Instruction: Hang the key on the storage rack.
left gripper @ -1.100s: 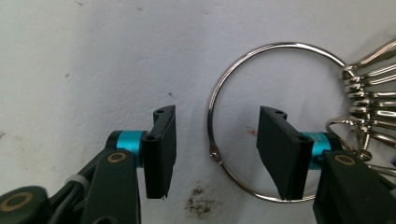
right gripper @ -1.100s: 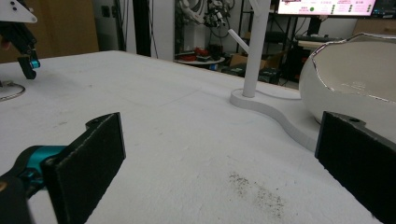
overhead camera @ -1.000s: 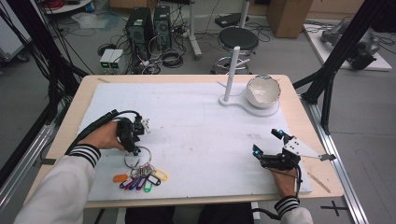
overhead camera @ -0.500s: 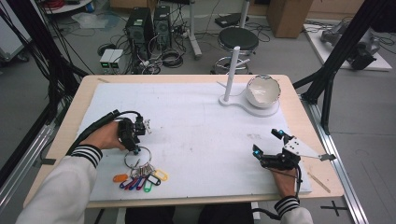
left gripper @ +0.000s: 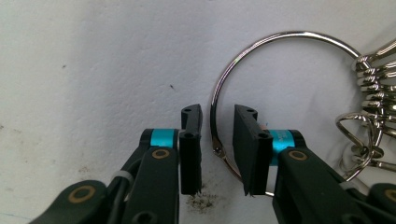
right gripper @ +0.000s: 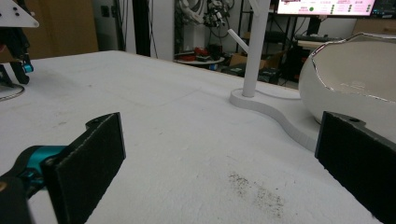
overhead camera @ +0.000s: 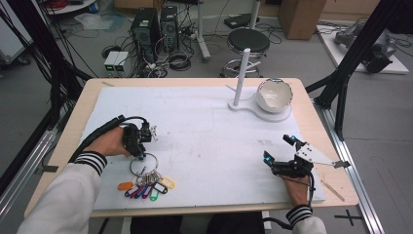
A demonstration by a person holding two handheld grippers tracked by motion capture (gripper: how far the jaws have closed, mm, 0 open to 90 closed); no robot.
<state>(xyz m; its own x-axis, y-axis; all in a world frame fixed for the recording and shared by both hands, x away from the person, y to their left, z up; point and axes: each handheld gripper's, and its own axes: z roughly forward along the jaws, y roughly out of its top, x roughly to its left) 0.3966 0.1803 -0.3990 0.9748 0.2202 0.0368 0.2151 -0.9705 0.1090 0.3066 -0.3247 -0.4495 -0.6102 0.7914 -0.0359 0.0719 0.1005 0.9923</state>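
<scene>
A large metal key ring (overhead camera: 143, 164) lies flat on the white mat, with several keys and coloured tags (overhead camera: 146, 187) fanned out below it. My left gripper (overhead camera: 141, 155) points down at the ring's upper edge. In the left gripper view its jaws stand slightly apart, one on each side of the ring's wire (left gripper: 212, 116), and my left gripper (left gripper: 217, 112) is open, not pinching. My right gripper (overhead camera: 278, 147) rests at the mat's right front, wide open with nothing between its pads (right gripper: 93, 158).
A white bowl (overhead camera: 274, 95) sits on a white stand base (overhead camera: 253, 111) with an upright post (overhead camera: 241, 73) at the back right; both stand ahead of the right gripper, the bowl (right gripper: 364, 79) beside the post (right gripper: 257, 46). The mat's (overhead camera: 209, 136) edges leave bare wooden table around it.
The left gripper has shifted slightly over the ring's edge. The right gripper has stayed where it was.
</scene>
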